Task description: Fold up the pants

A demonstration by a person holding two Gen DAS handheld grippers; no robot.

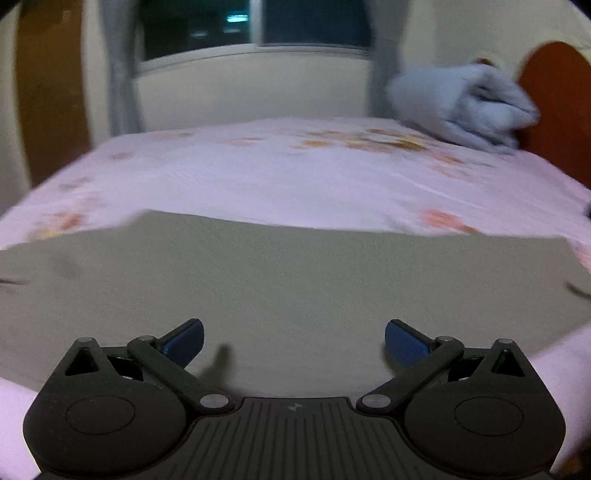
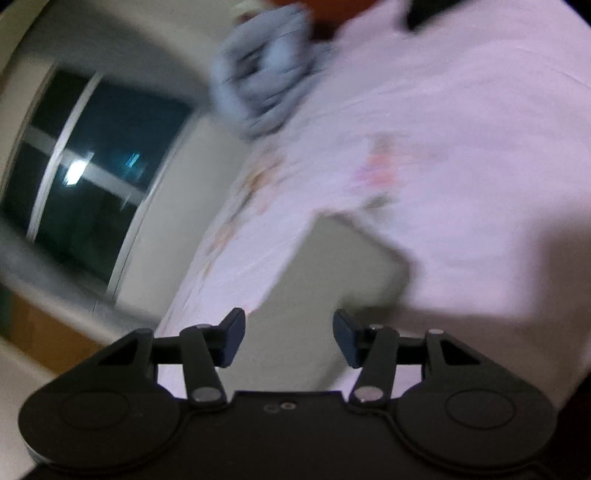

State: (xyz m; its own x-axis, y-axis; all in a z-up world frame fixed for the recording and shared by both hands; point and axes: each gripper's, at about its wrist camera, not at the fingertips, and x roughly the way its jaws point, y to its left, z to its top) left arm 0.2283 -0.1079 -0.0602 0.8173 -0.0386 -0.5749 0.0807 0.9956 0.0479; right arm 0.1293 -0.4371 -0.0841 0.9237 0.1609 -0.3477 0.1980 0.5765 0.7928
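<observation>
Grey-green pants (image 1: 280, 284) lie flat and wide across the near part of a bed with a pink flowered sheet (image 1: 295, 173). My left gripper (image 1: 294, 341) hovers over their near edge, its blue pads far apart, and nothing sits between them. In the tilted, blurred right wrist view, a narrower stretch of the pants (image 2: 332, 280) runs away from my right gripper (image 2: 289, 338). Its blue pads stand apart at about half width. The cloth shows behind the gap, and the pads do not press on it.
A rolled blue-grey blanket (image 1: 461, 107) rests at the far right of the bed, in front of an orange-brown headboard (image 1: 557, 110); the blanket (image 2: 266, 74) shows in the right wrist view too. A dark window (image 1: 255, 29) with grey curtains lies beyond the bed's far edge.
</observation>
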